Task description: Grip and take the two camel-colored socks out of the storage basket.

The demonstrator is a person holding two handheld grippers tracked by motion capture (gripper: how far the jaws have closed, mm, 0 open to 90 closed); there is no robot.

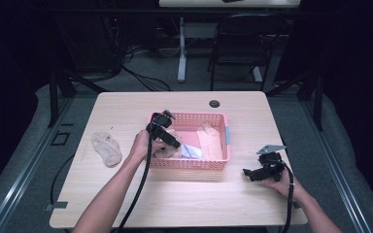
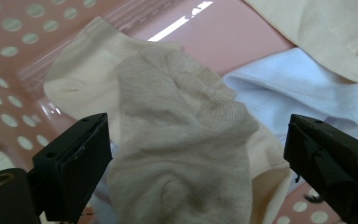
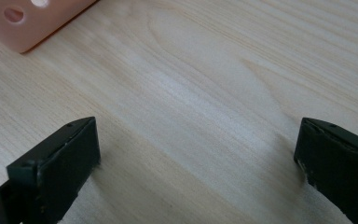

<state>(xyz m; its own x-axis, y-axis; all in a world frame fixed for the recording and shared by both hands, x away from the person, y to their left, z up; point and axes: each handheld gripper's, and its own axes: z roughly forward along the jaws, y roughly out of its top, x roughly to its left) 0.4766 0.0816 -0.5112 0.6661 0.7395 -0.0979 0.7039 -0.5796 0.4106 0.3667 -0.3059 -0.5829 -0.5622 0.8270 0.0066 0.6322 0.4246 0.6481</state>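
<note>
- Two black jaws of the left claw (image 2: 193,177) stand wide apart over the grey-beige sock (image 2: 182,140), one on each side of it, neither pressing on it.
- That sock lies in the left end of the pink basket (image 1: 225,138), draped over a cream sock (image 2: 81,81), with a white cloth (image 2: 303,91) just beside it toward the basket's middle.
- Its long axis runs away from the claw, so the jaws sit across its narrow width; I judge a short drop and a squeeze would take it.
- Over by the counter's (image 1: 175,199) right edge, the right claw (image 1: 249,173) rests open on bare wood, well apart from the basket, so the left hand is plainly nearer.
- Another sock (image 1: 107,148) lies on the counter near its left edge.
</note>
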